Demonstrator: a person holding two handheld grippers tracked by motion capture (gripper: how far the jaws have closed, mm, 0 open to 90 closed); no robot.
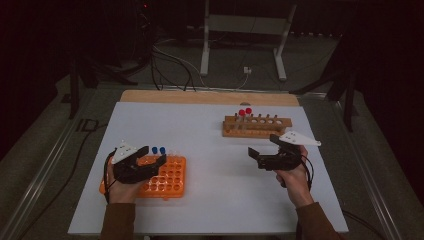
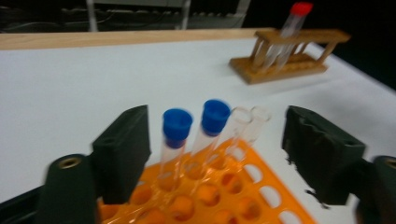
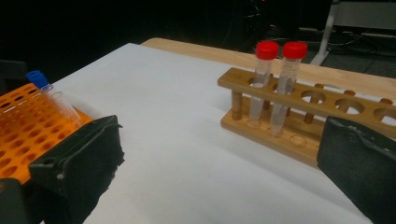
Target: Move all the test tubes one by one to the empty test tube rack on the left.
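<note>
An orange tube rack (image 1: 172, 180) lies at the table's near left. Two blue-capped tubes (image 1: 158, 150) stand in its far row, with two uncapped clear tubes (image 2: 247, 122) beside them. My left gripper (image 1: 154, 155) hovers over that rack and is open. In the left gripper view the capped tubes (image 2: 177, 126) stand between its jaws without touching the pads. A wooden rack (image 1: 257, 127) at the back right holds two red-capped tubes (image 1: 245, 112). My right gripper (image 1: 262, 145) is open and empty, just in front of the wooden rack (image 3: 299, 121).
The white table top (image 1: 200, 125) has a wooden strip (image 1: 210, 97) along its far edge. Beyond it, a metal stand (image 1: 242, 30) and cables lie on the dark floor. Bare white surface stretches between the two racks.
</note>
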